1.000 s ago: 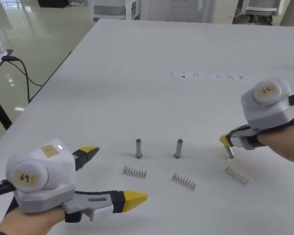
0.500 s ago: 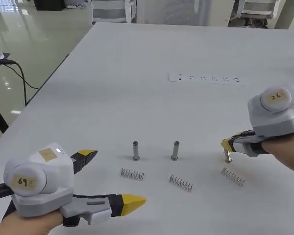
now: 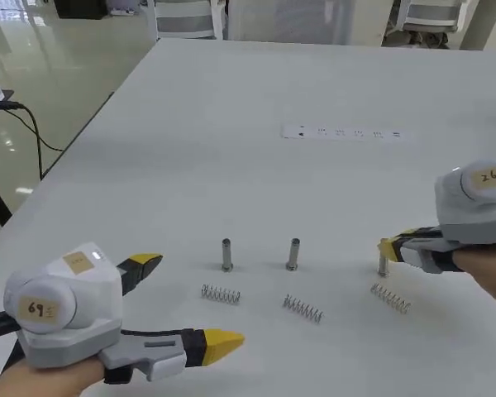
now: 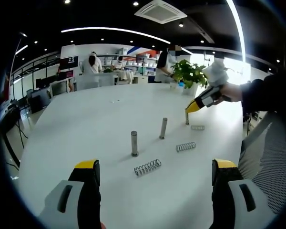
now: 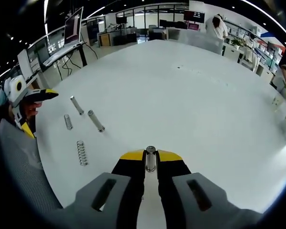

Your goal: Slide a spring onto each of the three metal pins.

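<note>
White flat tabletop (image 3: pixel 231 165): is carrying all items listed below.

Three short grey cylindrical metal pins, in a row running left to right: left pin (image 3: pixel 226 255) and middle pin (image 3: pixel 293 254) are standing upright and free, long axis vertical, wider foot down on the table; right pin (image 3: pixel 383 265) is also standing upright.

Three small silver coiled wire springs: left spring (image 3: pixel 221 294), middle spring (image 3: pixel 302 308) and right spring (image 3: pixel 391 298) are lying flat, long axes running roughly along the row of pins, each just on the person's side of its pin and apart from it; none is sitting on a pin.

Left grey-and-white gripper with yellow-tipped black jaws (image 3: pixel 186 302): is hovering at the near left, jaws spread wide, gripping nothing; round cap is bearing the handwritten number "69".

Right gripper of the same make (image 3: pixel 387 250): its jaws are pinching the upper part of the right pin, whose top is showing between the yellow tips in the right gripper view; cap is reading "26".

White long power strip (image 3: pixel 341 132): is lying far across the table, well apart from the pins.
</note>
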